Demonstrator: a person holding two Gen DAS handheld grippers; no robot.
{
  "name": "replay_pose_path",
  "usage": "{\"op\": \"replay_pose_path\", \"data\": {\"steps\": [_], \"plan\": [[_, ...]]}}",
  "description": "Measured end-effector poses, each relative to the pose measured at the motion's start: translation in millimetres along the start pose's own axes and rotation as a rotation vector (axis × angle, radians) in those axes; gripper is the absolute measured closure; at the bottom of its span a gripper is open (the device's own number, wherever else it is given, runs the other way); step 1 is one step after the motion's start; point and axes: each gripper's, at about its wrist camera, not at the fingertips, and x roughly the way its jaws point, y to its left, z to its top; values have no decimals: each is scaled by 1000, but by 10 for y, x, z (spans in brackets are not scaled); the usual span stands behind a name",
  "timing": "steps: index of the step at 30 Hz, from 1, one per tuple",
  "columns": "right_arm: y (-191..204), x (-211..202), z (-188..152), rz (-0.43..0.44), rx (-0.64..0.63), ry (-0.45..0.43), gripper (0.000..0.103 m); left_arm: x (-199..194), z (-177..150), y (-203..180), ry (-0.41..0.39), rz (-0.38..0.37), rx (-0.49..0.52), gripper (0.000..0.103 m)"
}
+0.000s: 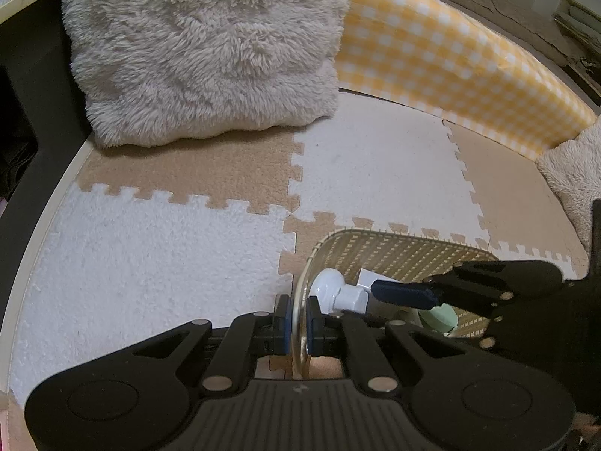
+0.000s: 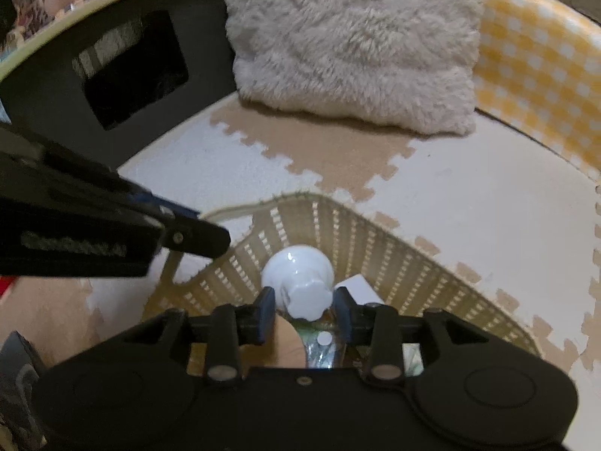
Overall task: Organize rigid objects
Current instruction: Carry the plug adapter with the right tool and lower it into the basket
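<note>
A tan woven basket (image 1: 394,255) (image 2: 338,225) stands on the foam floor mats. My left gripper (image 1: 298,323) is shut on the basket's near rim, one pad on each side of the thin wall; the right wrist view shows it reaching in from the left (image 2: 195,231). My right gripper (image 2: 304,306) is shut on the ribbed base of a white bulb-shaped object (image 2: 298,270) (image 1: 330,287), held inside the basket close to its wall. In the left wrist view the right gripper (image 1: 370,300) comes in from the right. A green round object (image 1: 439,317) lies in the basket under it.
A white card (image 2: 358,285) and a shiny packet (image 2: 319,349) lie in the basket. A fluffy cream cushion (image 1: 210,49) leans at the back beside a yellow checked panel (image 1: 450,60). A black box (image 2: 124,75) stands at the left. Beige and white puzzle mats (image 1: 150,244) cover the floor.
</note>
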Motion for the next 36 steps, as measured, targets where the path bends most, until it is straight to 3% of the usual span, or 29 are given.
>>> {"op": "replay_pose_path", "data": {"steps": [4,12,14,22,30,36], "plan": [[-40,-56,48,4,12,-27,77,-2,-1,3,0,-1,0,96],[-79,28,-28,22,14,29,80,-5,-6,2,0,0,-1,96],[-107,49,-61,8,11,68,85,-6,-9,10,0,-1,1,95],[-139,93,-99,36,43,70,85,-12,-12,5,0,2,2,95],[-145,109,-70,48,45,87,83,-11,-13,-11,1,1,0,95],[-30,-80,-18,52,-72,25,68,-10,-10,5,1,0,-1,95]]}}
